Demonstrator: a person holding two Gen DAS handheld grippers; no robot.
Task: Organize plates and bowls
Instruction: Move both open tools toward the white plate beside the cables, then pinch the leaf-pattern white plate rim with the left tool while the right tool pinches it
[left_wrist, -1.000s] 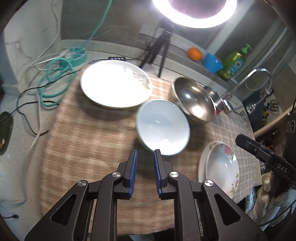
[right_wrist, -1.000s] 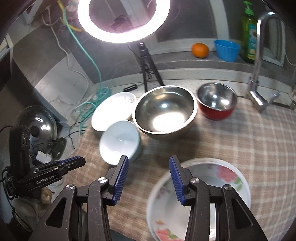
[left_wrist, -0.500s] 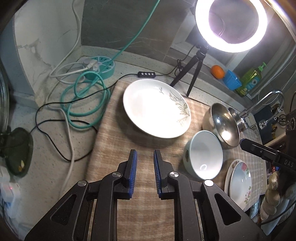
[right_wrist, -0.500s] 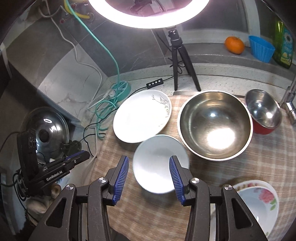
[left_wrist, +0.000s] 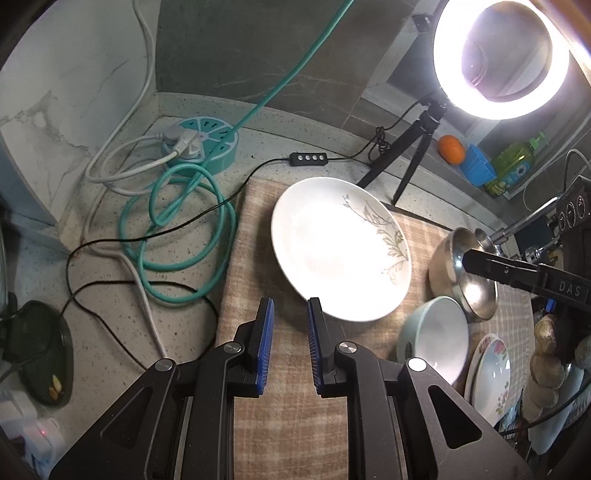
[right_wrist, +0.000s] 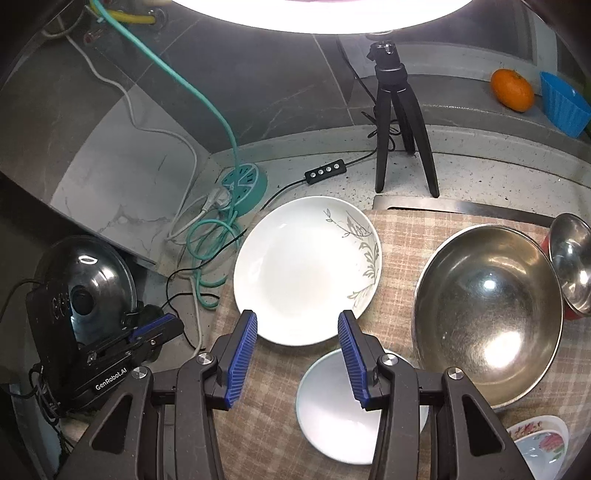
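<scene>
Checked beige cloth (right_wrist: 399, 236) covers the counter and carries all the dishes; the white plate with a grey leaf sprig (right_wrist: 306, 269) lies flat at the cloth's far left corner, just in front of the ring light's black tripod (right_wrist: 397, 122). The left gripper (left_wrist: 290, 325) hangs over bare cloth just beside that plate's near rim, its blue pads a narrow gap apart with nothing between them; the right gripper (right_wrist: 297, 339) stands with its jaws wider apart, empty, framing the plate's near edge from above (no contact that the view shows). Just nearer than the plate sits the pale blue-white bowl (right_wrist: 340, 410), upright; to its right the large steel bowl (right_wrist: 487, 317), and beyond that a smaller steel bowl with a red outside (right_wrist: 570, 266), which seems to touch the large one, though the fisheye edge blurs it. A floral dish (right_wrist: 541, 448) shows at the lower right corner; whether it is one dish or two stacked I cannot tell. Left of the cloth a teal round power strip (left_wrist: 207, 142) rests on the speckled counter with a teal cable (left_wrist: 177, 229) coiled beside it.
</scene>
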